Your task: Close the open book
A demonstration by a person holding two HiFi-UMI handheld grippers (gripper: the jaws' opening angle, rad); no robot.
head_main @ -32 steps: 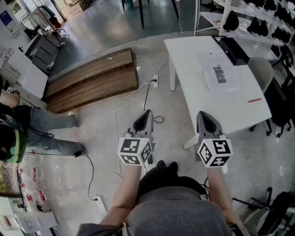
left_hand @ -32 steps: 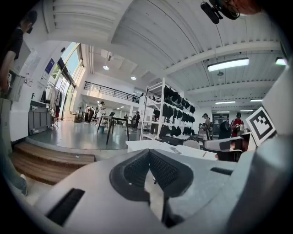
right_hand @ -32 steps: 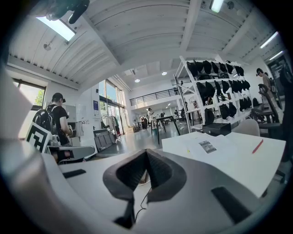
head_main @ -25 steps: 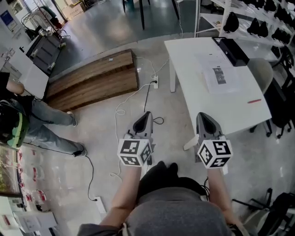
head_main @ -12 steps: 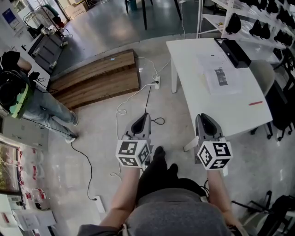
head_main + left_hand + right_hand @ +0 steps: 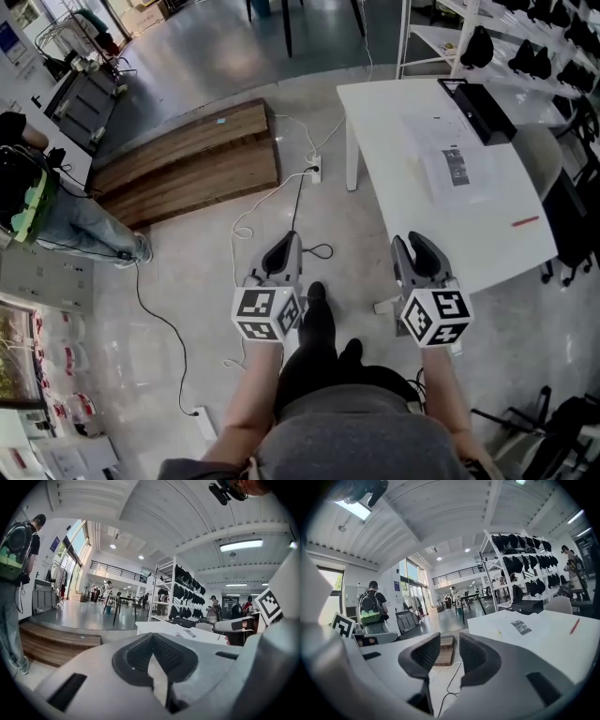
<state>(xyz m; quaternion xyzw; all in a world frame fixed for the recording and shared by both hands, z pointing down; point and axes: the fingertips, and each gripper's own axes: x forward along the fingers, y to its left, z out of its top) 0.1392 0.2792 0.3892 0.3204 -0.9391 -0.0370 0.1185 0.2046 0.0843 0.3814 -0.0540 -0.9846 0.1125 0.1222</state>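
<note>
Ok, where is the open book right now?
In the head view, upper right: the open book lies on the white table, between the black box and the red pen.

**Head view.** A bystander point(image 6: 75, 225) at the left border is cropped by the frame, so the upper body is only partly seen. The print on the open book point(image 6: 457, 169) is too small to read. Beside it lies 1 thin red item point(image 6: 525, 222), too small to tell whether it is a pen or a marker. A dark chair point(image 6: 568, 220) is cut by the right border, and a shelf point(image 6: 525, 42) of black items by the top border.

**Left gripper view.** The body of the left gripper point(image 6: 152, 637) masks the near part of the white table point(image 6: 146, 627). 1 distant figure point(image 6: 108, 591) is too small to make out.
</note>
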